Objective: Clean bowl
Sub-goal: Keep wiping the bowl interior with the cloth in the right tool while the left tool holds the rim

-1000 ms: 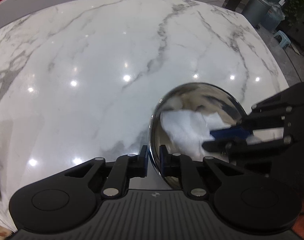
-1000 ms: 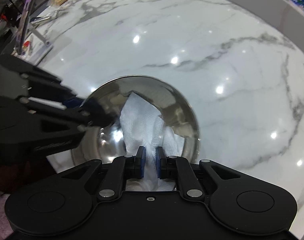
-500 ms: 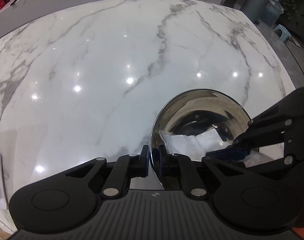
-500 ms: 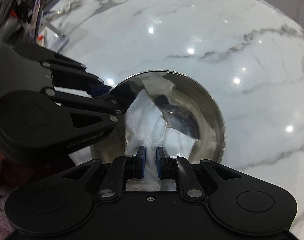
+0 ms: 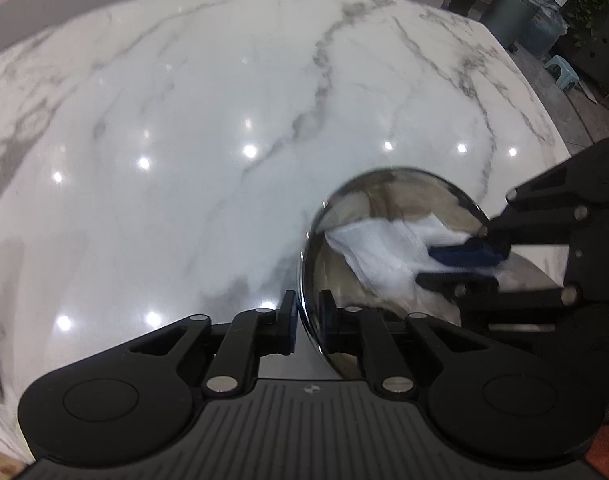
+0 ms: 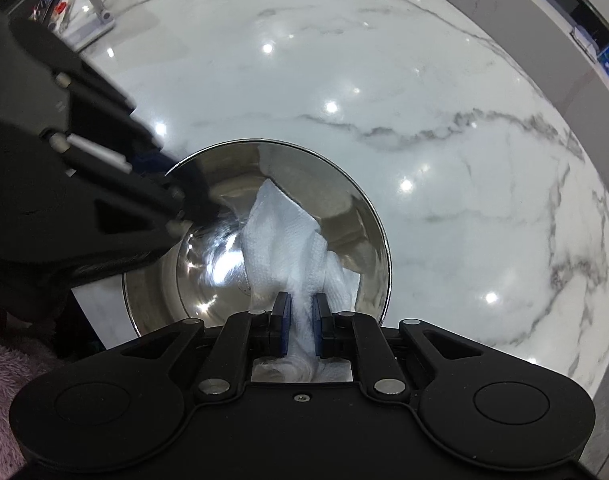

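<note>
Left gripper (image 5: 306, 322) fingers straddling bowl (image 5: 388, 200) rim on counter (image 5: 184, 120), jaws just easing apart, barely gapped. Bowl sitting between grippers. Right gripper (image 6: 301, 322) fingers clamping white paper towel (image 6: 288, 236) inside bowl.

One steel bowl (image 6: 344, 216) sits on one marble table (image 6: 444, 128), holding one white paper towel (image 6: 288, 240). Two grippers work: left gripper (image 5: 306, 318), right gripper (image 6: 301, 320).

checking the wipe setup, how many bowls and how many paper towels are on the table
1 bowl and 1 paper towel. The steel bowl sits on the marble table; the towel lies inside it, pinched by the right gripper. More could lie outside both views.
</note>
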